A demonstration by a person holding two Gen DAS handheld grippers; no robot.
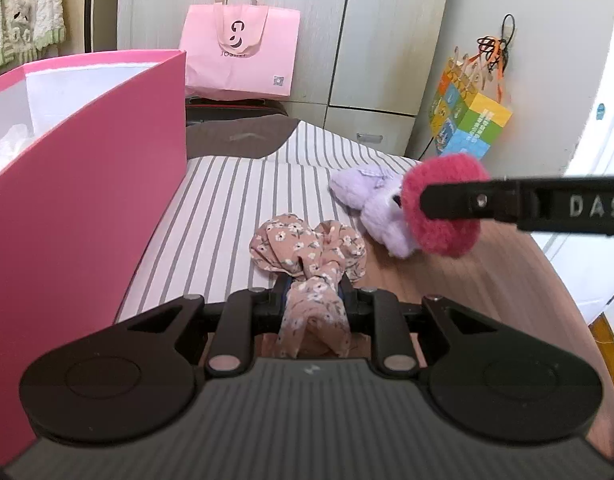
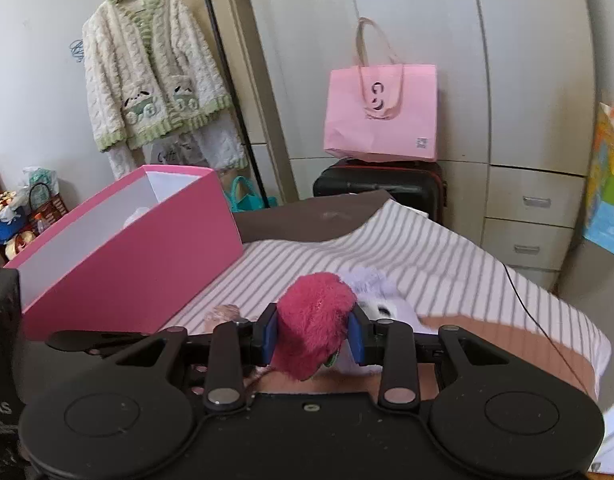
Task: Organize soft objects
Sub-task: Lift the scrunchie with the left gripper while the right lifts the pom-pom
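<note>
A floral scrunchie is pinched in the closed left gripper at lower centre of the left wrist view. Only the right wrist view shows the right gripper clamped on a red plush, the pink box lying at left on the striped bed. A purple plush is seen clearly only from the left.

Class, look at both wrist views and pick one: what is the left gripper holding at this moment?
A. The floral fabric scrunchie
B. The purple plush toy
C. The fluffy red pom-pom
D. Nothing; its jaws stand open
A: in the left wrist view the left gripper is shut on the floral fabric scrunchie, while the fluffy red pom-pom sits in the right gripper and the purple plush toy lies on the striped bedsheet.
</note>
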